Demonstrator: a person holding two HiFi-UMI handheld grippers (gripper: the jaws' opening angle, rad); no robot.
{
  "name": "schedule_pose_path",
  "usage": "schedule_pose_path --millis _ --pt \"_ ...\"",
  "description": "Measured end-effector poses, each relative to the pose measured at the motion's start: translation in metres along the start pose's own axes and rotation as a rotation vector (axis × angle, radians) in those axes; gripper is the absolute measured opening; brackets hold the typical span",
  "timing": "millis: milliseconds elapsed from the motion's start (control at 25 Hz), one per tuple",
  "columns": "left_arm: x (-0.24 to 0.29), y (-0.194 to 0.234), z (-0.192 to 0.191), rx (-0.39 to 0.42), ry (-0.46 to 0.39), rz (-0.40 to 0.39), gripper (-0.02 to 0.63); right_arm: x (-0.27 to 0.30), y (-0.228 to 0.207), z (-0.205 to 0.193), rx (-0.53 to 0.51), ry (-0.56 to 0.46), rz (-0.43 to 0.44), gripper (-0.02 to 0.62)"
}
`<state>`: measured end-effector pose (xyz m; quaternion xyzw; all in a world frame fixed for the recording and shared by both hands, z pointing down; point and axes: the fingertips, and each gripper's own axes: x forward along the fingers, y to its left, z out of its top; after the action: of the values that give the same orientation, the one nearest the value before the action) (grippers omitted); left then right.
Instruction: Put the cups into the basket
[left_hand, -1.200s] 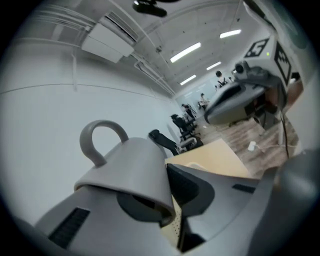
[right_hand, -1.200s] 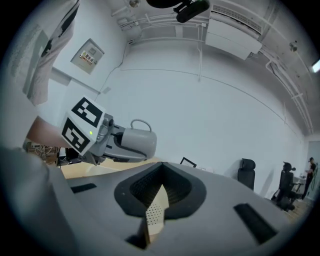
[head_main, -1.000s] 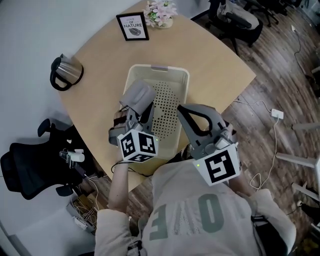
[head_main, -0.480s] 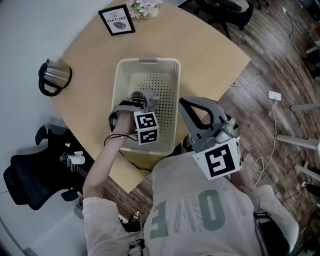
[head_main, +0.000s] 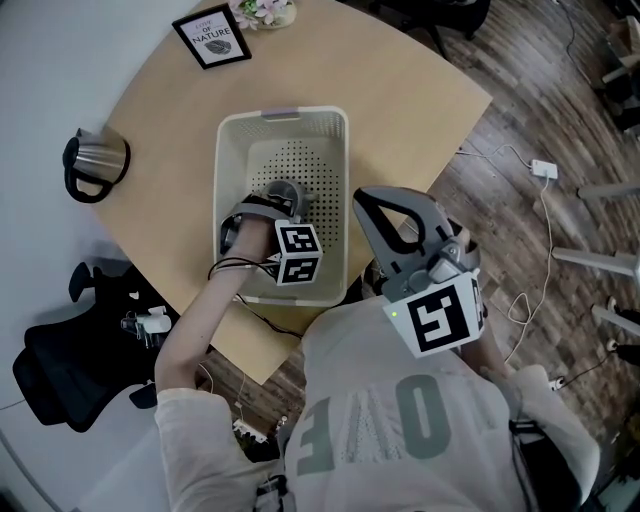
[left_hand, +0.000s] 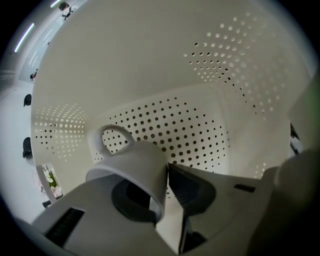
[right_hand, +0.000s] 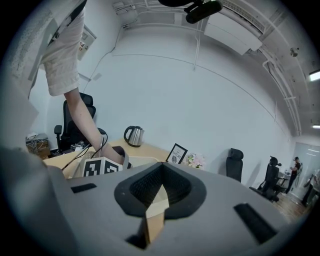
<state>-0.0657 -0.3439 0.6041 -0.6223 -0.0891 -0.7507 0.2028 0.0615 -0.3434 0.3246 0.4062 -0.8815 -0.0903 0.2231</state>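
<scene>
Cup (left_hand: 134, 165): white, with a handle, tilted, low inside the basket (head_main: 232, 150) close to its perforated floor. Its rim hangs over one jaw of the left gripper (left_hand: 167, 172), which sits inside the cup's mouth. The other jaw stands outside the wall.

Left jaws: opening, with the cup wall between them. A thin dark gap shows between the wall and the outer pad.

Basket: cream plastic, standing on the round wooden table (head_main: 400, 110), near the edge closest to the person.

Right gripper (right_hand: 162, 167): held off the table beside the basket, above the person's chest. Its jaws are together with nothing between them.

Further out on the table: kettle (head_main: 95, 160) at the left edge, and framed picture (head_main: 212, 37) and flowers (head_main: 262, 10) at the far edge.
</scene>
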Motion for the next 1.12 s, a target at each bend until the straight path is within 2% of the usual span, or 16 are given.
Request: schedule_pose_path --millis 160,360,520,640,720,760,800,880,920,1000,1040,1080,1120 --pt "-0.012 0.002 0.008 -0.024 -0.029 0.01 0.126 0.0 0.002 0.002 -0.008 -0.007 -0.001 -0.002" --pt "-0.045 0.005 0.006 -0.097 -0.071 0.066 0.126 -0.003 0.002 0.007 -0.027 -0.019 0.004 -0.002" --pt "-0.096 0.011 -0.006 -0.188 -0.081 0.183 0.126 -0.003 0.006 0.014 -0.044 -0.038 0.028 -0.002" --pt "-0.145 0.026 -0.015 -0.298 -0.133 0.347 0.125 0.001 0.011 0.022 -0.065 -0.057 0.05 -0.002" --pt "-0.19 0.041 -0.018 -0.432 -0.247 0.52 0.121 0.004 0.014 0.028 -0.078 -0.074 0.063 -0.002" --pt "-0.217 0.049 -0.021 -0.521 -0.328 0.63 0.095 0.006 0.014 0.032 -0.085 -0.083 0.068 -0.002" --pt "-0.246 0.056 -0.025 -0.624 -0.425 0.753 0.05 0.007 0.015 0.035 -0.09 -0.092 0.073 -0.002" --pt "-0.3 0.061 -0.04 -0.871 -0.664 0.997 0.032 0.01 0.015 0.042 -0.082 -0.118 0.082 -0.002" --pt "-0.321 0.058 -0.049 -1.005 -0.803 1.088 0.011 0.011 0.016 0.047 -0.057 -0.144 0.082 -0.002" --pt "-0.342 0.042 -0.064 -1.282 -1.098 1.178 0.011 0.012 0.014 0.061 0.056 -0.226 0.057 -0.002" --pt "-0.345 0.033 -0.07 -1.397 -1.218 1.21 0.011 0.012 0.013 0.067 0.112 -0.261 0.044 -0.002" --pt "-0.344 0.025 -0.075 -1.476 -1.286 1.248 0.011 0.013 0.013 0.072 0.149 -0.281 0.041 -0.002" --pt "-0.34 0.019 -0.078 -1.525 -1.297 1.286 0.011 0.014 0.013 0.074 0.171 -0.292 0.046 -0.002"
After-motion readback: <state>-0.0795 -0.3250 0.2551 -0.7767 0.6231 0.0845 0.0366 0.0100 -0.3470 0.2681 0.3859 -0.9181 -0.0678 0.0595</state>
